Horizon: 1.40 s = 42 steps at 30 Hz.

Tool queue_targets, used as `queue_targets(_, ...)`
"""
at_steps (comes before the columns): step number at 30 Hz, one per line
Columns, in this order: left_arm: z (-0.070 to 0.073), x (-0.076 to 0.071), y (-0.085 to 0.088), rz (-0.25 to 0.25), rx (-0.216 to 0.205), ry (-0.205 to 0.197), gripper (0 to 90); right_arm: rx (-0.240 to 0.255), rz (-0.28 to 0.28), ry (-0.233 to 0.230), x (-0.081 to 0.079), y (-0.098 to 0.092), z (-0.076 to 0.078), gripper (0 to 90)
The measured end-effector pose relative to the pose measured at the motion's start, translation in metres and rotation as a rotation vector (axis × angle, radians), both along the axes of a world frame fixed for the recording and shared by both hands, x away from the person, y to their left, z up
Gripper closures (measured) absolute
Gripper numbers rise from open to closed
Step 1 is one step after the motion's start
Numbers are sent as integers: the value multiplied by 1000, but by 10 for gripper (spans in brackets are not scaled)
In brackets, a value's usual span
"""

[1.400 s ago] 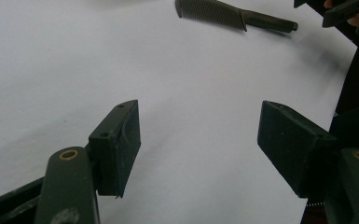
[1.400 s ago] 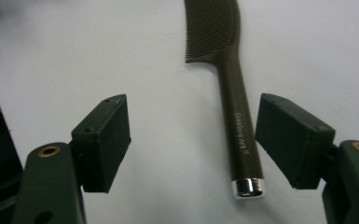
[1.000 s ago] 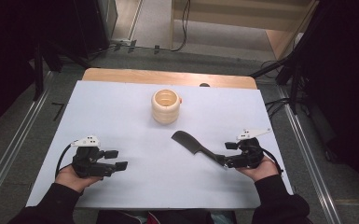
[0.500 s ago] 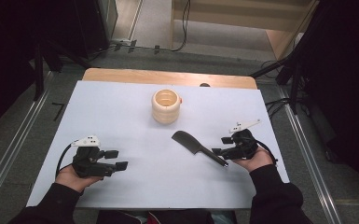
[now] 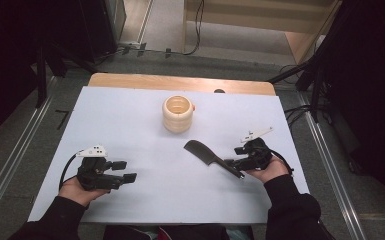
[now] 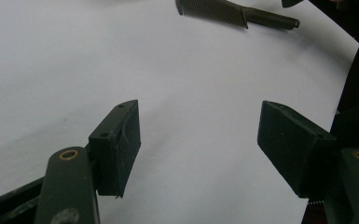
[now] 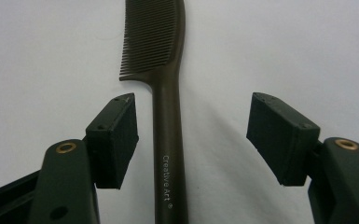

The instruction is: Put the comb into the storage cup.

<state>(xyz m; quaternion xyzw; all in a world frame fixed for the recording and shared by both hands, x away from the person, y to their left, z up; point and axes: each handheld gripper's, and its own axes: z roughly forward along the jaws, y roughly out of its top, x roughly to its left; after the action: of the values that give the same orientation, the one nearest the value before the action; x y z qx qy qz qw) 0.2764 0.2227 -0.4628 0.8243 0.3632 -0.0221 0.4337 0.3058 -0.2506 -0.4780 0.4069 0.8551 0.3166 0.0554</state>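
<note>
One big white table (image 5: 130, 125) holds a ribbed cup (image 5: 178, 114) and a dark comb (image 5: 205, 153). The comb looks light, hard and thin. Its handle lies between the right gripper (image 7: 191, 135)'s open jaws, a good spot to pinch. The left gripper (image 6: 198, 140) is open and empty.

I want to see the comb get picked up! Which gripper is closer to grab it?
Probably the right gripper: its open jaws already straddle the comb handle. The left gripper sits open, far off.
</note>
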Motion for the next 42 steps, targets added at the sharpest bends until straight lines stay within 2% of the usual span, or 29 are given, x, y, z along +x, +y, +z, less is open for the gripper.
queue_targets(6, 0, 0, 0, 0, -1, 2, 304, -16, 6, 15, -5, 2, -5, 345)
queue_targets(11, 0, 0, 0, 1, 2, -1, 304, -36, 10, 43, -9, 1, -9, 425)
queue_targets(13, 0, 0, 0, 0, 2, 0, 304, -39, 13, 59, -10, 1, -11, 485)
queue_targets(15, 0, 0, 0, 2, 2, 2, 304, -54, 9, 70, -11, 0, -13, 546)
queue_targets(21, 0, 0, 0, 2, 3, 2, 304, -100, 28, 86, -13, 5, -17, 623)
queue_targets(25, -1, 0, -1, 2, 3, 4, 304, -139, 32, 68, -16, 11, -18, 664)
queue_targets(29, -1, 1, -2, 3, 5, 6, 304, -182, 24, 45, -18, 16, -18, 674)
queue_targets(35, -1, 3, -6, 0, 10, 11, 304, -199, 15, 55, -16, 19, -18, 703)
queue_targets(42, 0, 6, -7, 2, 0, 15, 304, -184, 25, 56, -15, 17, -17, 706)
